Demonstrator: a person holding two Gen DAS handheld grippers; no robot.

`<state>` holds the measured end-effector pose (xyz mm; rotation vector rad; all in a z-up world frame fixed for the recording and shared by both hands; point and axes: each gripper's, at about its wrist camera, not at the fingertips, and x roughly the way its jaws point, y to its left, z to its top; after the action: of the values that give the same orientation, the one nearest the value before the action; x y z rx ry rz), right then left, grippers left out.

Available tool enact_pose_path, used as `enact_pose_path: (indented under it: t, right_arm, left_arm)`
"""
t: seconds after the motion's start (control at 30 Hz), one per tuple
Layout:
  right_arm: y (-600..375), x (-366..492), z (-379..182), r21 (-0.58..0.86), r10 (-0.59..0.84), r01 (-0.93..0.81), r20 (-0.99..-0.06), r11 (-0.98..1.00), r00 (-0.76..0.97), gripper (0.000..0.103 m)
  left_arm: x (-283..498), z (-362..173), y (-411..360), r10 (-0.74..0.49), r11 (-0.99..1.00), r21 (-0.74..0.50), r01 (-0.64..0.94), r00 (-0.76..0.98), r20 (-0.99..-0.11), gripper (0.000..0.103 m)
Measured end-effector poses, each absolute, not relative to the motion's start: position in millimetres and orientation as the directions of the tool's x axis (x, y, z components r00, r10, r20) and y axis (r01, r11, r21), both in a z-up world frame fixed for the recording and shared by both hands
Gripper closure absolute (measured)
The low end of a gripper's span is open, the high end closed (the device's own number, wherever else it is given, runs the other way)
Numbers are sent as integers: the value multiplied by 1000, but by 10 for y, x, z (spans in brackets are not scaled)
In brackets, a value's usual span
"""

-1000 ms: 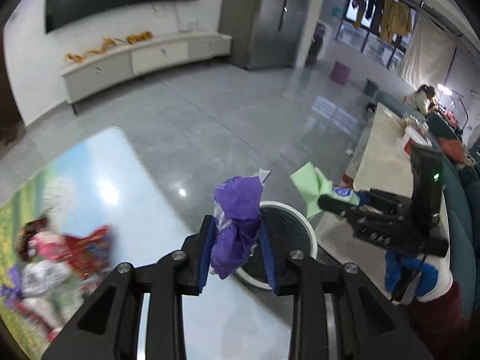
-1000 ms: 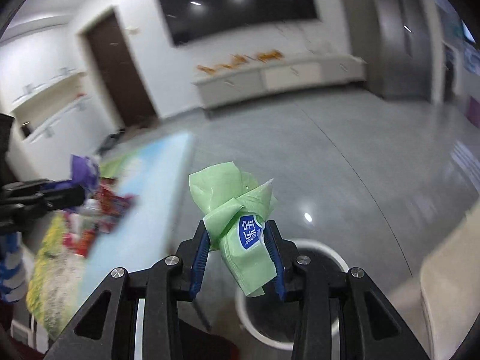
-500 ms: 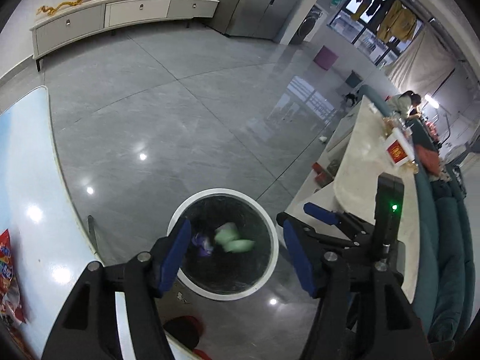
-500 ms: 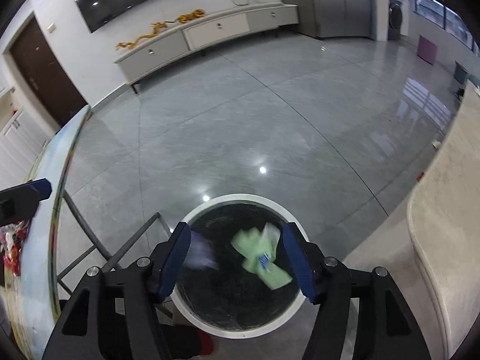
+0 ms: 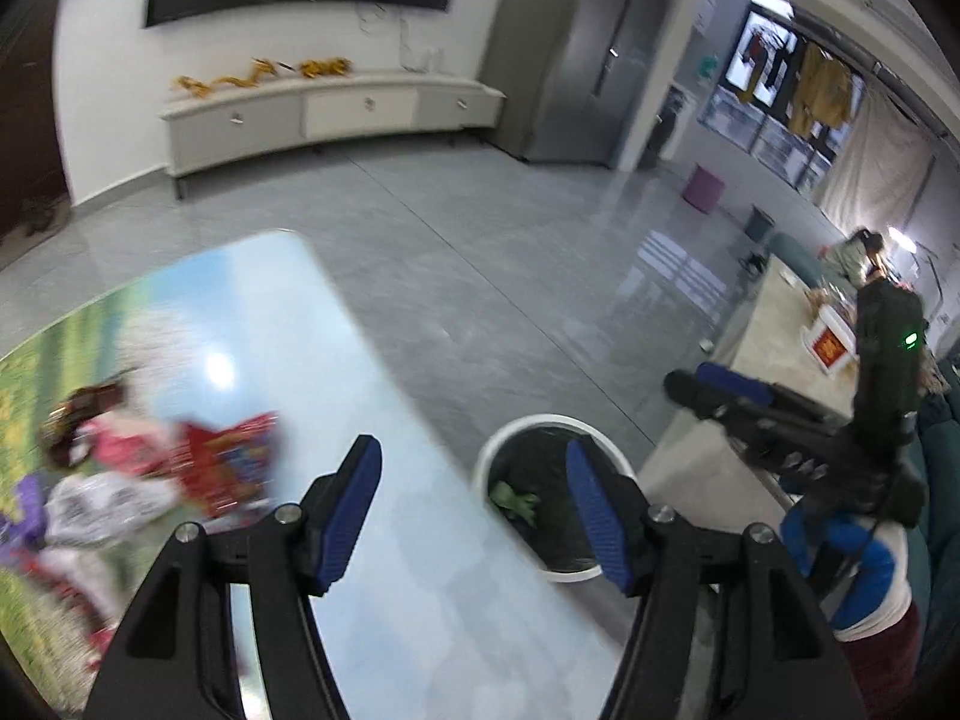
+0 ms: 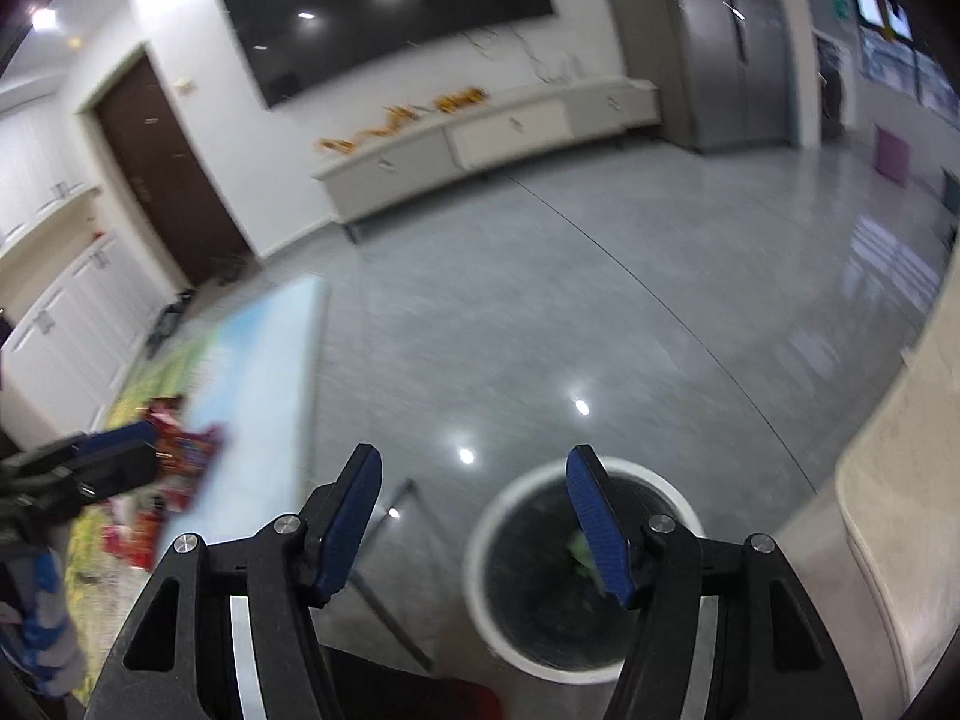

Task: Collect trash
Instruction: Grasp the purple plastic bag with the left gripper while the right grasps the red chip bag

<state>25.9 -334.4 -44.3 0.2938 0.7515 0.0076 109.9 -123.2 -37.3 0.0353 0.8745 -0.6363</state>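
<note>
Both my tongs are empty. My left tongs [image 5: 474,516] stand spread with nothing between the blue pads, and my right tongs [image 6: 474,522] stand the same way, gaping over the floor.

Some of the job looks done. The white-rimmed bin [image 5: 498,462] stands on the grey floor just beside the end of the worktop [image 5: 384,468], and a crumpled green wrapper [image 5: 513,501] lies inside it on the dark liner. From my right-hand view the bin [image 6: 480,546] shows the same green scrap [image 6: 579,552], blurred and partly hidden behind my pad. I cannot tell what else lies in there.

Plenty is left, I judge. A heap of trash [image 5: 144,474] sits on the worktop well apart from the bin: a red printed packet, pink and silvery white crumpled wrappers, something purple at the far left edge. It is all smeared with blur, so I cannot count the pieces. They look like light, crinkly film, loosely piled and overlapping.
</note>
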Motion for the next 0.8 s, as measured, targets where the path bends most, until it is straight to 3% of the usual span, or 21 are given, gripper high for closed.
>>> enact_pose_path:
  t: [0.27, 0.57, 0.8]
  right_arm:
    - [-2460, 403, -67, 253, 216, -71, -611, 965, 761, 41]
    - [-1673, 701, -190, 232, 287, -176, -650, 957, 703, 41]
    - [-1159, 1006, -454, 230, 312, -212, -700, 950, 642, 41]
  left_arm:
    - [926, -291, 97, -381, 916, -192, 352, 617, -688, 41]
    - [886, -494, 1430, -253, 965, -230, 126, 678, -690, 41]
    - [1114, -749, 2008, -214, 960, -278, 8, 661, -719, 41]
